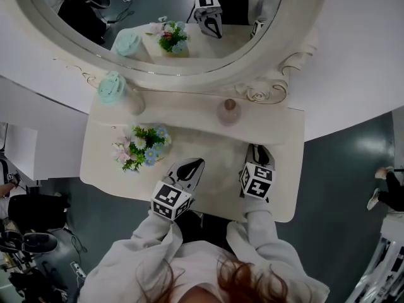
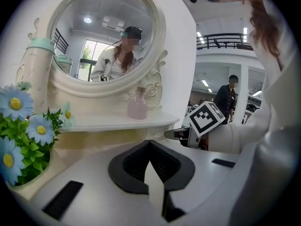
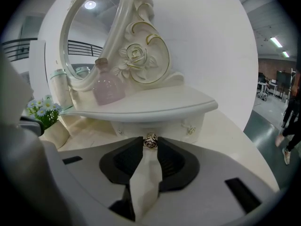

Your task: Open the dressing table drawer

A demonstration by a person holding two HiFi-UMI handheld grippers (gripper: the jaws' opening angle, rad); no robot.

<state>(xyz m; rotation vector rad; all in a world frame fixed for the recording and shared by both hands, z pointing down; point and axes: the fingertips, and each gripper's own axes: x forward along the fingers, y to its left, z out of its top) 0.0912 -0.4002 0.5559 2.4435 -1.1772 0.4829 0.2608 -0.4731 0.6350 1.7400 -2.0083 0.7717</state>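
Note:
A small cream drawer [image 3: 160, 125] sits under the dressing table's shelf [image 3: 155, 105], with a metal rose-shaped knob [image 3: 150, 140] on its front. My right gripper [image 3: 150, 144] reaches in under the shelf's right end [image 1: 259, 151], and its fingertips are pinched on that knob from both sides. The drawer front sits flush under the shelf. My left gripper [image 2: 149, 144] hovers over the tabletop [image 1: 192, 166] with its jaws together and nothing between them. The left gripper view also shows the right gripper [image 2: 171, 134] at the drawer. In the head view the shelf hides the drawer.
On the shelf stand a pink bottle [image 1: 228, 111] and a mint-capped bottle [image 1: 113, 88]. A pot of flowers [image 1: 142, 147] stands on the tabletop to the left of my left gripper. The oval mirror [image 1: 170, 17] rises behind. A person's foot [image 1: 379, 197] is at the far right.

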